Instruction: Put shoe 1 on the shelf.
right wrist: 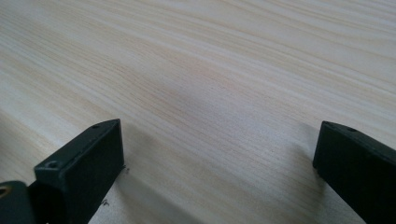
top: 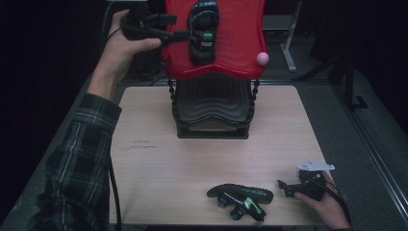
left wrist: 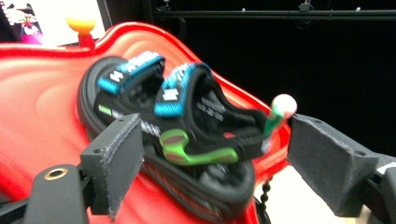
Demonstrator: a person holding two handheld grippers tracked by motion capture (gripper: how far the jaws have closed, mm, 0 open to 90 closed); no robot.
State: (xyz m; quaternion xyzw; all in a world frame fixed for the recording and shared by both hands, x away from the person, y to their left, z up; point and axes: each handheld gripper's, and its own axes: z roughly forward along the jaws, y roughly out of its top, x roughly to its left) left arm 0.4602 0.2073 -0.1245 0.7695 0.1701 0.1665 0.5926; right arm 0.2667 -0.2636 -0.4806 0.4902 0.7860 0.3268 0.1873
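- Our left tongs [top: 185, 34] are raised at the far side of the counter [top: 159, 159], level with the red shelf [top: 240, 43] that tops the black rack [top: 211, 113].
- Their jaws stand wide apart, and the pads touch nothing.
- A black sandal [top: 203, 31] with blue straps and a green tab lies on the red shelf, right in front of our left tongs; in the left gripper view the sandal [left wrist: 173, 135] sits between and just beyond the two pads, apart from both.
- A pale pink ball [top: 261, 58] stands at the shelf's corner, on the far side of the sandal from our left tongs.
- Our right tongs [top: 281, 185] rest low at the near right part of the counter, held in our right hand [top: 327, 204].
- Their jaws are wide too; the right gripper view shows bare wood of the counter [right wrist: 210, 93] between them.
- A second black sandal [top: 240, 198] lies on the counter just beside our right tongs, on the side their tips point to, close but not touching.
- The two tongs are well apart, with the rack between them.
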